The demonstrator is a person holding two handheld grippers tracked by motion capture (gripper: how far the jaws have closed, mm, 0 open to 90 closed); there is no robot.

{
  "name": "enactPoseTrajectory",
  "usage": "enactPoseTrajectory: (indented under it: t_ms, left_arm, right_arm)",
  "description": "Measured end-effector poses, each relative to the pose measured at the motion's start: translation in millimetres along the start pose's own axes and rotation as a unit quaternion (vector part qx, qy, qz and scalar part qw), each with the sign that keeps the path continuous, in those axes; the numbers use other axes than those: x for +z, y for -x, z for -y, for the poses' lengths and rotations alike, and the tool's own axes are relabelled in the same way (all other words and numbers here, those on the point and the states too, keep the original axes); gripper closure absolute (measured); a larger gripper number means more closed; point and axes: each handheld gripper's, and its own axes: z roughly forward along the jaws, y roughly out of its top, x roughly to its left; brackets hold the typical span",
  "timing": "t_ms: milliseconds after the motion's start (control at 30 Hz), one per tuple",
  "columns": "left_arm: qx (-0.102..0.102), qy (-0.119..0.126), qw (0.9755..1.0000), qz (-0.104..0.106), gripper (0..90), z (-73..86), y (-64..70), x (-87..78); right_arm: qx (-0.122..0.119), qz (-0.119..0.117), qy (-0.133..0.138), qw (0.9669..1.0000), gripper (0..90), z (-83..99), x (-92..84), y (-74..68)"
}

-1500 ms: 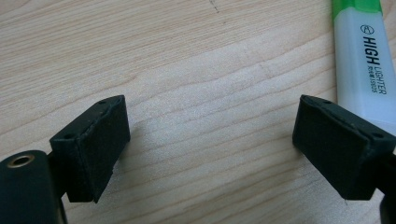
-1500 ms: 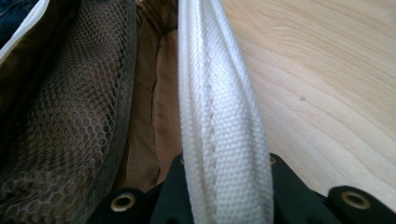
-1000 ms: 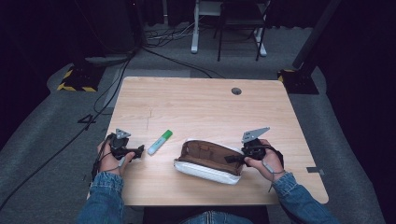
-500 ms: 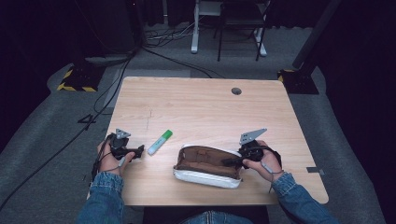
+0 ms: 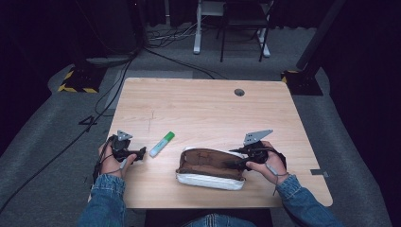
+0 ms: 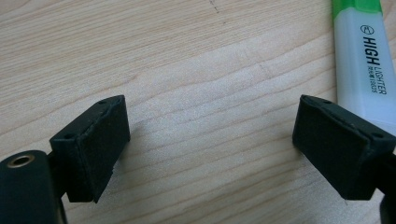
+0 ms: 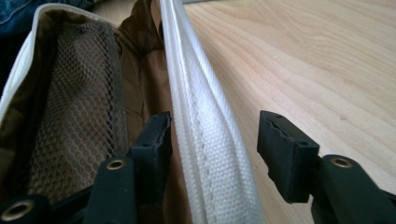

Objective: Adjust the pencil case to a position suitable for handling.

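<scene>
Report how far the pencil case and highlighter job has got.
Done: the pencil case lies unzipped, its brown lining showing. In hand: the right claw has just been opening, its jaws straddling the case's white edge without pressing it. Left: the highlighter lies on the table beside the open left claw.

On the table (image 5: 203,109), a pouch (image 5: 210,165) lies open near the front edge, a highlighter (image 5: 161,144) to its left; the left hand-held gripper (image 5: 135,154) rests just left of the highlighter, the right hand-held gripper (image 5: 234,158) straddles the pouch's right rim.
</scene>
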Motion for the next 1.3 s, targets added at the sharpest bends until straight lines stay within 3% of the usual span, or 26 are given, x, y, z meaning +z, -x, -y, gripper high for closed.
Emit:
enactPoseTrajectory:
  t_ms: [267, 800, 1033, 1200, 1300]
  left_arm:
    - [-0.001, 0.0, 1.0, 0.0, 11.2, -0.1, 0.2, 0.1]
    - [0.002, 0.003, 1.0, -0.001, 14.3, 0.1, 1.4, -0.5]
    - [0.0, 0.005, 1.0, 0.001, 19.1, 0.4, 2.3, -2.3]
    - [-0.006, 0.0, 1.0, 0.001, 21.8, -1.5, 1.5, -4.5]
    - [-0.009, 0.008, 0.9999, -0.001, 22.4, -3.3, 1.5, -7.9]
  right_arm:
    - [-0.007, 0.014, 0.015, 0.9998, 36.2, -6.6, -11.8, -2.5]
    - [0.007, 0.055, 0.039, 0.9977, 31.4, -13.2, -50.4, -3.2]
    - [0.028, 0.096, 0.061, 0.9931, 29.8, -6.3, -78.8, 9.1]
    - [0.041, 0.127, 0.067, 0.9888, 28.8, 0.8, -89.2, 18.5]
    - [0.053, 0.162, 0.066, 0.9833, 28.0, 9.4, -95.3, 29.6]
